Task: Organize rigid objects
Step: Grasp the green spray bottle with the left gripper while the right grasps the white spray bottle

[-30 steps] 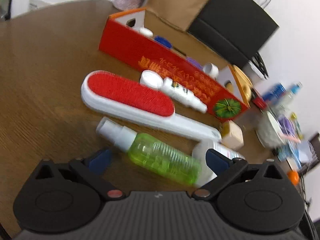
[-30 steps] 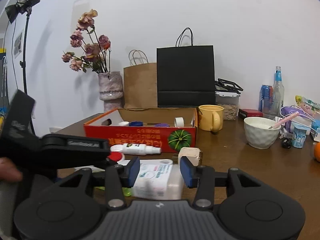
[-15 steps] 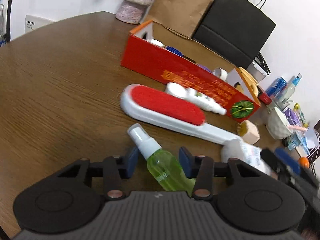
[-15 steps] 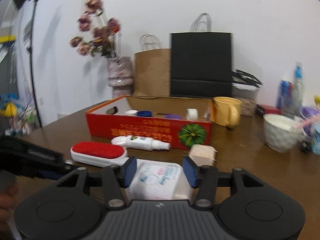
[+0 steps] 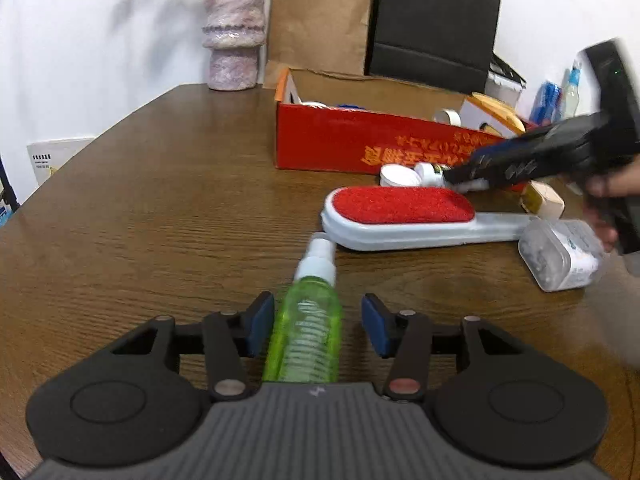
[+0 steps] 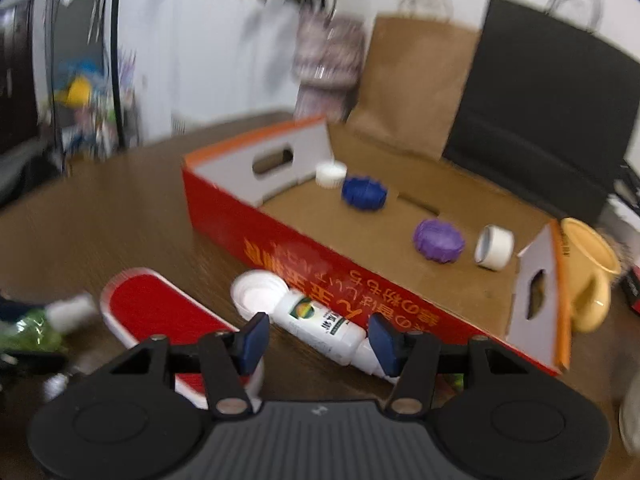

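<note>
- The left gripper (image 5: 318, 322) points down at the wooden table (image 5: 160, 200) with a green spray bottle (image 5: 306, 332) lying between its blue pads (image 5: 260, 322). The jaws are opening; the left pad sits just beside the bottle's side, and a gap shows at the right pad, so there is no clamp on it.
- The bottle lies flat along the line of the fingers, its white nozzle toward the lint brush (image 5: 404, 216).
- The right gripper (image 6: 318, 338) hangs over a small white bottle (image 6: 320, 326) that lies flat on the table, close against the red wall of the cardboard box (image 6: 304, 248). Its jaws are closing with the bottle between them; the pads stand off from it on both sides, so nothing is gripped.
- The white bottle's open flip cap (image 6: 258, 292) points to the left in the right wrist view, and its narrow end lies by the right pad.
- The lint brush, white with a red face, lies on the table between the two bottles, its handle running toward a clear plastic container (image 5: 560, 254).
- In the left wrist view a person's hand (image 5: 608, 200) holds the right gripper from the right edge, blurred.
- Inside the open box lie a white cap (image 6: 330, 174), a blue cap (image 6: 364, 192), a purple cap (image 6: 438, 240) and a white tape roll (image 6: 494, 246), all apart from one another.
- A yellow mug (image 6: 588, 272) stands just beside the box's right end.
- Behind the box stand a brown paper bag (image 5: 318, 26), a black bag (image 5: 434, 26) and a mottled vase (image 5: 234, 36).
</note>
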{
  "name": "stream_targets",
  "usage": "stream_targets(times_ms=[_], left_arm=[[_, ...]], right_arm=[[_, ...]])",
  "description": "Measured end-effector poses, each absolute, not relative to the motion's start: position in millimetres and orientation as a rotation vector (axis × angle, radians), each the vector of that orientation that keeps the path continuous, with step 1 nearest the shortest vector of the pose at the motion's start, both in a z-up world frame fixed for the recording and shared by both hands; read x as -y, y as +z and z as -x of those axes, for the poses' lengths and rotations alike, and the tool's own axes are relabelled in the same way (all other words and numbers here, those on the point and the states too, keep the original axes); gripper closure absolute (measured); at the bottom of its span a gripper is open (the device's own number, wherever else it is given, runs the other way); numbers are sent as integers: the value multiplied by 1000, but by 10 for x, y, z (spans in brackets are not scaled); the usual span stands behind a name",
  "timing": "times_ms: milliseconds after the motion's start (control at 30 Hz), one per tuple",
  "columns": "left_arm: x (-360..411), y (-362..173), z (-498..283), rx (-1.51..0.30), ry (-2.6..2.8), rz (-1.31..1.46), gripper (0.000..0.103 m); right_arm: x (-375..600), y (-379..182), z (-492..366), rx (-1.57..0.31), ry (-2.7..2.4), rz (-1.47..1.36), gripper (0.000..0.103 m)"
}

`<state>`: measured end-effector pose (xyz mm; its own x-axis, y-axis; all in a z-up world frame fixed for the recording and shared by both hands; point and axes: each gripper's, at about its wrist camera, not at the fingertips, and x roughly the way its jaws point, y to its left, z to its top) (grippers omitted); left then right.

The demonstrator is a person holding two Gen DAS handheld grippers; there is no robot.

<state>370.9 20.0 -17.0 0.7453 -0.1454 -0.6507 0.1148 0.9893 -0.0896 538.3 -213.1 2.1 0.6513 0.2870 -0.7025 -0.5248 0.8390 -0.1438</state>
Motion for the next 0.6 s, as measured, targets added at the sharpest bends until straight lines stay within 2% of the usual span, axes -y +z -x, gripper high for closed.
stream_targets(times_ms=[100,133,167,300,367,433,600], left_arm=[[-292,-174,-3680,-706,-132,54,53],[-317,-176,-3668,-703,-139,54,56],[-324,-181,-3656,-698,-145,48,58],[-300,-200,-3609,-683,-150,-8,62],[-301,-201,-3603,-682,-151,-8,64],[-305,-195,-3607,-684,-147,1,72],[-326,-161,-3496,-642,-133,50,72]], right_arm=[[2083,-91,-5424,-769,457,407,56],[2110,-89,-5434,-785,467,378,64],[2138,-86,-5445,-806,482,346,67],[2185,-107,-5491,-825,512,284,68],[2189,-119,-5544,-831,514,260,64],[2171,-116,-5551,-834,506,247,67],[2093,-6,-5248,-740,399,281,72]])
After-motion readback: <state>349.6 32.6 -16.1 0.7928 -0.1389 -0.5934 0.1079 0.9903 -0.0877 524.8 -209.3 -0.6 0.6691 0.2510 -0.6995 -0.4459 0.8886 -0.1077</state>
